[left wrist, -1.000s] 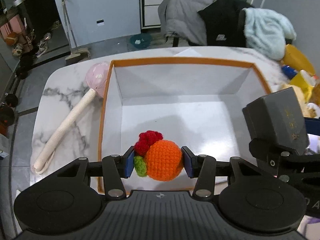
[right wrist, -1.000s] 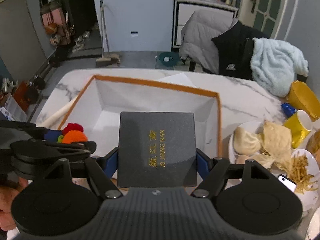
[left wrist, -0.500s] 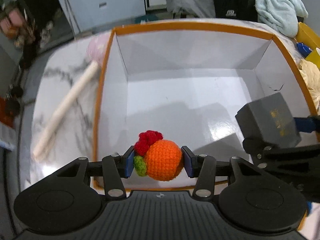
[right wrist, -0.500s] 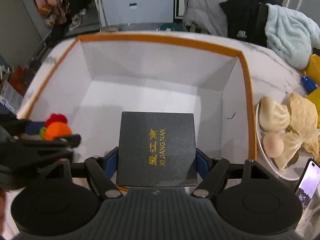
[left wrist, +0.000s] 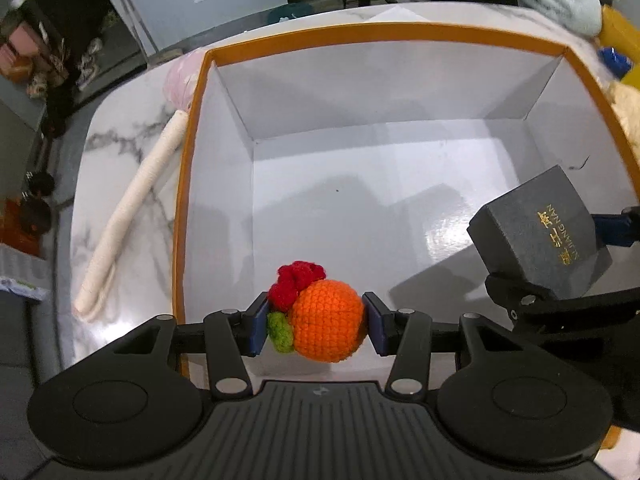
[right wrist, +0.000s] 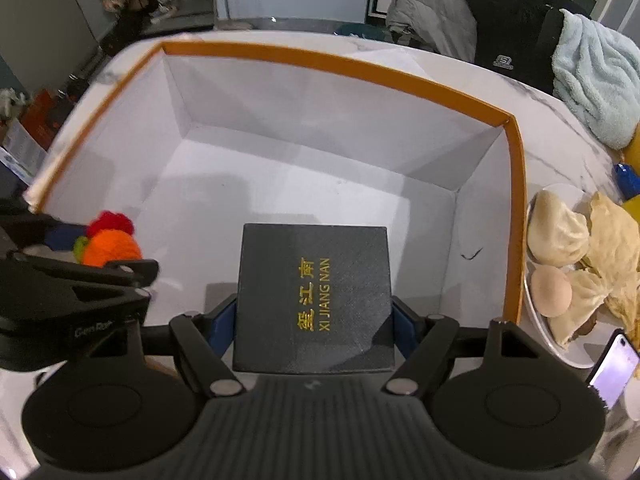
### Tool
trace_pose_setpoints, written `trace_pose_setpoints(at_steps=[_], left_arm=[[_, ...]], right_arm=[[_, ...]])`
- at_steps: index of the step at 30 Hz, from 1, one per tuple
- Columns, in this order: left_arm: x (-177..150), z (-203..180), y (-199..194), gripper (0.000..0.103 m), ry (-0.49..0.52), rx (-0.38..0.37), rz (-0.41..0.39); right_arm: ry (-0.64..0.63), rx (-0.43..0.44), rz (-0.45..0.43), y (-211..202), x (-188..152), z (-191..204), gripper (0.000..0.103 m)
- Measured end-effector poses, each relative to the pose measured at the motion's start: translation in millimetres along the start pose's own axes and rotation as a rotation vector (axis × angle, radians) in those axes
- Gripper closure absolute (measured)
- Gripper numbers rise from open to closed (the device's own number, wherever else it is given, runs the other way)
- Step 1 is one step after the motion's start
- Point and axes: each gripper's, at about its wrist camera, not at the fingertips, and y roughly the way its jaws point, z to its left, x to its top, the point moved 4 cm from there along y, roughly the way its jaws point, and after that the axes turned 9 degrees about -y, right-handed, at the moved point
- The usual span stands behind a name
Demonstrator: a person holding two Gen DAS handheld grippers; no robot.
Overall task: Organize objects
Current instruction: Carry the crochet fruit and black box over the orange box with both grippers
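Our left gripper (left wrist: pixel 316 330) has its fingers clamped on the crochet orange (left wrist: pixel 326 320), over the near left corner of the orange-rimmed box (left wrist: pixel 384 32). Our right gripper (right wrist: pixel 314 320) pinches the dark gift box (right wrist: pixel 314 296) above the box's near right part; whether either item touches the floor, we can't tell. A padded mallet (left wrist: pixel 136 216) lies on the table (left wrist: pixel 120 132) just left of the box.
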Motion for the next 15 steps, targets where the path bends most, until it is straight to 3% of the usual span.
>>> trace_pose_setpoints(at_steps=[8,15], left_arm=[[-1,-17,20,0.047,0.143,0.064,0.007],[-2,-13,35,0.045,0.133,0.077,0.034]], right_arm=[[0.005,0.003,0.039,18,-8,-3,0.026],[0.005,0.048,0.047,26,-11,-7,0.026]])
